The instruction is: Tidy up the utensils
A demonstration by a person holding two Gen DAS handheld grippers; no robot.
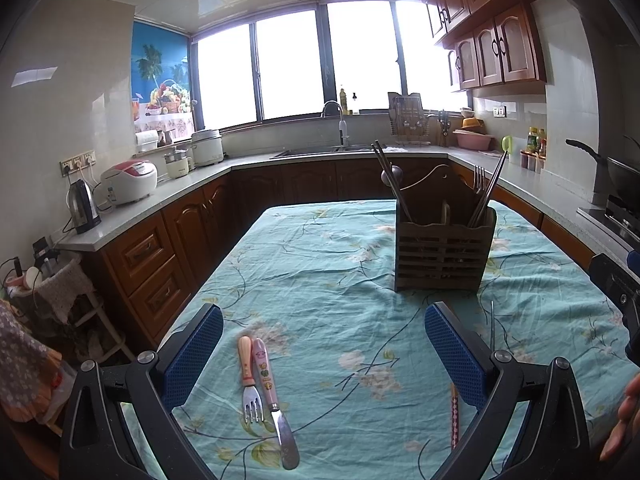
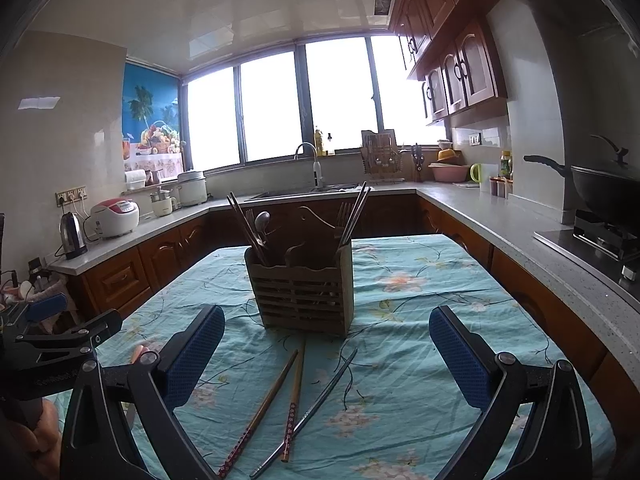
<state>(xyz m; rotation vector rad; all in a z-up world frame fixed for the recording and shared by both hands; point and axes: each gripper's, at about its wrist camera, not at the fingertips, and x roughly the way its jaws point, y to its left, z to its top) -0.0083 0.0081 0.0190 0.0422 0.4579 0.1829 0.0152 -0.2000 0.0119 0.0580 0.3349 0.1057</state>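
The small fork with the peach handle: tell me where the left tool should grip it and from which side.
Grip the small fork on its thick peach handle, coming down from above with the open left tool turned to close across it. It lies flat on the tablecloth, tines toward the camera, and the pink-handled knife lies close along one side, so one finger has to slip into that narrow gap.

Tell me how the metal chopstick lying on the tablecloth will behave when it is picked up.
The metal chopstick looks thin and rigid, so it should stay straight. Its smooth shiny surface may slip between pads, and lying flat on the soft tablecloth it could be hard to get under. It crosses a wooden chopstick, which will probably shift too.
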